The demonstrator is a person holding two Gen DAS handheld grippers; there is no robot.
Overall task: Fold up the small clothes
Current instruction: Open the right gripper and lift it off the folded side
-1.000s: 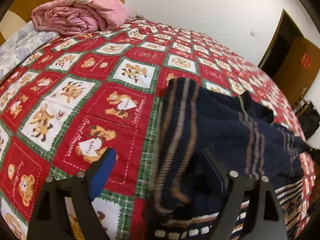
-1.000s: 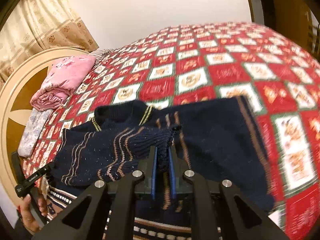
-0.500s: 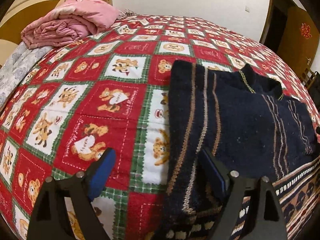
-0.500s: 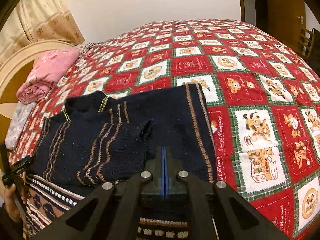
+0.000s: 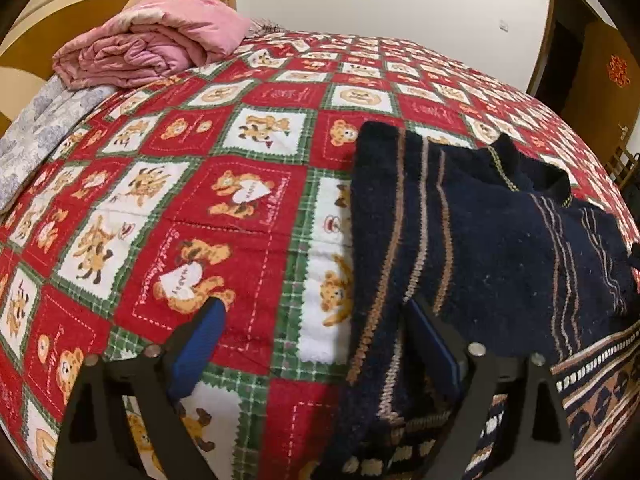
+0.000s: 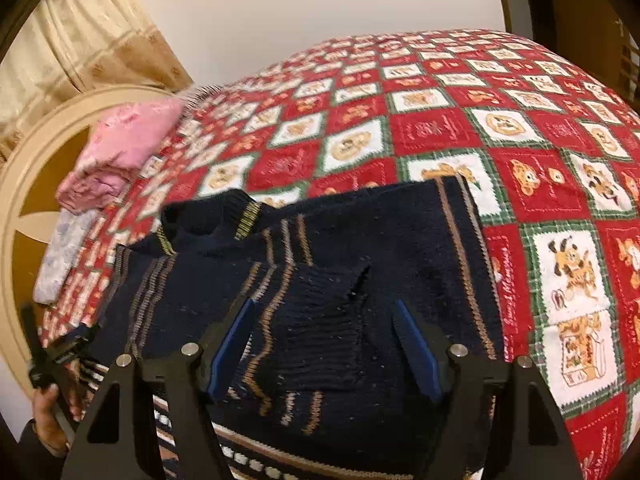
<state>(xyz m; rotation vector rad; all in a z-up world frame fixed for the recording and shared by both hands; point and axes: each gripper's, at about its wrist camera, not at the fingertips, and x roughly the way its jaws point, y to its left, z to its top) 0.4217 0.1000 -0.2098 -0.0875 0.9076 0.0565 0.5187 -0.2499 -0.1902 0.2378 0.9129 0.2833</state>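
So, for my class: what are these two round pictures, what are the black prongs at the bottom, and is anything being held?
No robot here: a person holds a two-fingered tool in each hand, each with a wide-angle camera looking along its fingers. One picture is from the left tool, the other from the right tool. A dark striped sweater lies partly folded on a red quilt, with a pink blanket behind. The right tool's jaws have just been opening over a sleeve; neither tool grips anything.
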